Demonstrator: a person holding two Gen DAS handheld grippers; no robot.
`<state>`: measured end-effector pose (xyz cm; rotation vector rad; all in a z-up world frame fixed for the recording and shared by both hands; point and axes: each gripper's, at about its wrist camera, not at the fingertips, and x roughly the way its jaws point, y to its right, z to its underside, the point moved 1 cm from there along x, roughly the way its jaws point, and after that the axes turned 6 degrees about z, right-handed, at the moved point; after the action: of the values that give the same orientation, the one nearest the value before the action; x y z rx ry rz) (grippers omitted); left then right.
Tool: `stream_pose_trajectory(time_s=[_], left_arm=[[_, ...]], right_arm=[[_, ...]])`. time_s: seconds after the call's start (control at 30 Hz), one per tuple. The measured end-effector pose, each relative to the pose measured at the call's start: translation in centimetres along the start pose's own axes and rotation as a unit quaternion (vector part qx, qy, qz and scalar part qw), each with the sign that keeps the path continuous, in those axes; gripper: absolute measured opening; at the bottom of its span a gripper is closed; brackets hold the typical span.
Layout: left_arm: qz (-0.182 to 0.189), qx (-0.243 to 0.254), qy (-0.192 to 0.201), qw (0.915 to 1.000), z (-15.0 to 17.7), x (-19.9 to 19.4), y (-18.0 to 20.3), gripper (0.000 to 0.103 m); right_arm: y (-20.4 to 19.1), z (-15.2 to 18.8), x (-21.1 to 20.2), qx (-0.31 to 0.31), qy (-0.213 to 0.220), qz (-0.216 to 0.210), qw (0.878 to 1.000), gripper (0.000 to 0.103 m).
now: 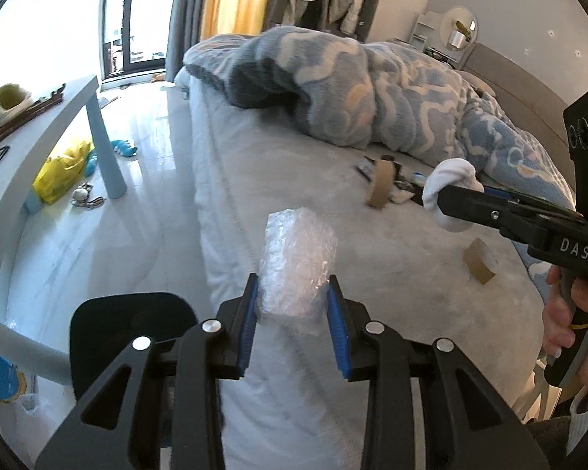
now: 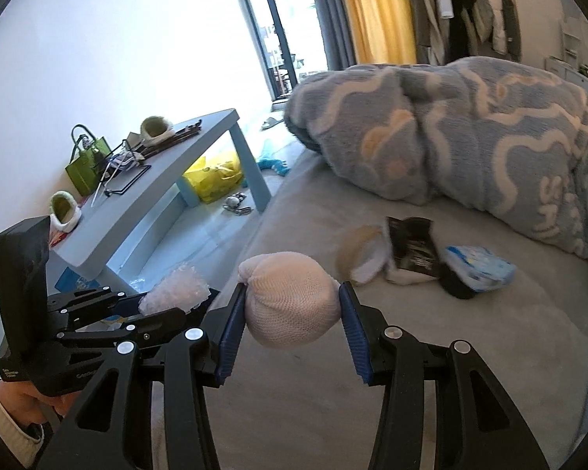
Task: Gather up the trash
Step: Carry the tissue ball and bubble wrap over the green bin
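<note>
Left gripper [image 1: 293, 305]: blue-padded fingers clamped on a crumpled wad of clear bubble wrap [image 1: 296, 262], held above the edge of the pale grey bed [image 1: 294, 180].
Right gripper [image 2: 292, 305]: pads pressed against both sides of a balled white mesh-knit sock [image 2: 292, 297], lifted over the bed; the left gripper sits just beside it, to its left.
Bed litter: a black foil wrapper [image 2: 413, 248], a blue-and-white plastic packet [image 2: 484, 270] and a tan cardboard tape ring [image 1: 382, 188] lie close together near the blue-and-cream fleece blanket [image 2: 470, 129]; a flat brown cardboard piece [image 1: 479, 266] lies apart.
Floor side: light blue low table [image 2: 200, 149] carrying a green tote bag [image 2: 86, 164]; a yellow plastic bag [image 2: 215, 174] underneath.
</note>
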<state>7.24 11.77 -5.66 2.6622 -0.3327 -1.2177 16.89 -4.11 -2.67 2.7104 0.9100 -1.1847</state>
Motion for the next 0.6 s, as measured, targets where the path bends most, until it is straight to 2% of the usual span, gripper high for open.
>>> stream_pose_trajectory(time_s=[0.23,0.43,0.6], left_arm=[[-0.032,-0.029,0.003,0.9991,0.5,-1.5,-4.7,0.036],[-0.068,-0.055,-0.028,0.9957,1.9,-1.7,-8.8,0.036],[-0.083,-0.078,-0.054,0.9920,3.2,-1.9,-11.7,0.036]], right_arm=[[-3.2,-1.1,1.6,-0.016,-0.002,-0.020,1.000,0.048],[-6.4,-1.8,3.1,-0.030,-0.006,-0.038,0.999,0.048],[-8.9,-1.9,4.6,-0.042,-0.015,-0.050,0.998,0.048]])
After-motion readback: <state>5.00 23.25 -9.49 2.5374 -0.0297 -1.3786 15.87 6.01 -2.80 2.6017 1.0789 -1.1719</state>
